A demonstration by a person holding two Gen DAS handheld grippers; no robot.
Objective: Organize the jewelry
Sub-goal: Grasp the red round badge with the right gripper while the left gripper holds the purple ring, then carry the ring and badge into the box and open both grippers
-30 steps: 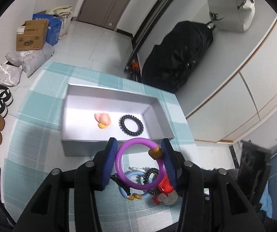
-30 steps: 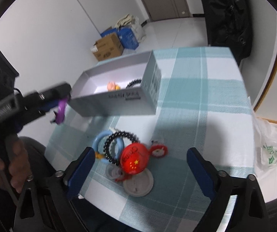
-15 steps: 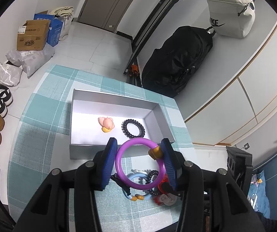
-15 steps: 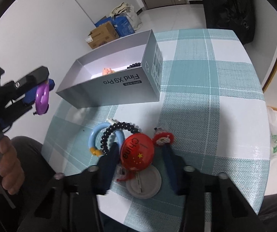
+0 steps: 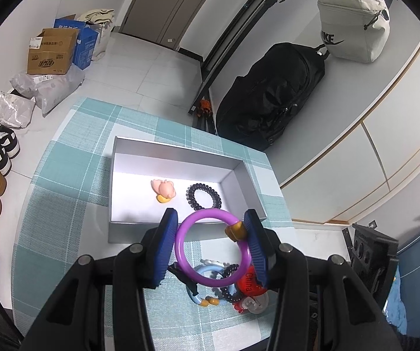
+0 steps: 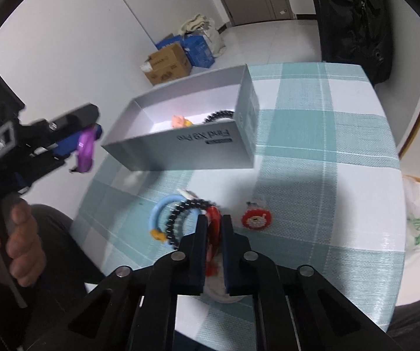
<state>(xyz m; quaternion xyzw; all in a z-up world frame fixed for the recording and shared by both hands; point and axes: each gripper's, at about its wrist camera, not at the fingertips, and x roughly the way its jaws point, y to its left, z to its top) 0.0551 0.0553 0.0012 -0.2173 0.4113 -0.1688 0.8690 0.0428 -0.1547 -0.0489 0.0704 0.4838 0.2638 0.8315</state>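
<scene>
- Jewelry, counted: one purple ring (image 5: 214, 247), one pale blue ring (image 6: 163, 213), two black coil hair ties, one red round badge (image 6: 213, 219), one small red cartoon charm (image 6: 256, 219), one pink figure (image 5: 163, 189).
- Grey box (image 5: 180, 158): open-topped, on the checked teal surface (image 6: 327, 134); it holds the pink figure and one black coil tie (image 5: 203, 196), lying apart from each other on the white floor of the box.
- Left hand-held gripper (image 5: 212, 241): clenched on the purple ring across its width, one blue pad on each side; the ring hangs above the box's near wall, with its gold bead (image 5: 234, 230) at the right pad.
- Right hand-held gripper (image 6: 213, 228): jaws pressed against the red badge, which stands on edge between them, low over the pile.
- Loose pile: blue ring and second coil tie (image 6: 185, 219) overlap just left of the badge; the charm lies just beside to the right.
- Edges and room: the pile sits near the surface's front edge; bare cloth lies open right of the box and charm.
- A person's hand (image 6: 13, 234) grips the left tool's handle.
</scene>
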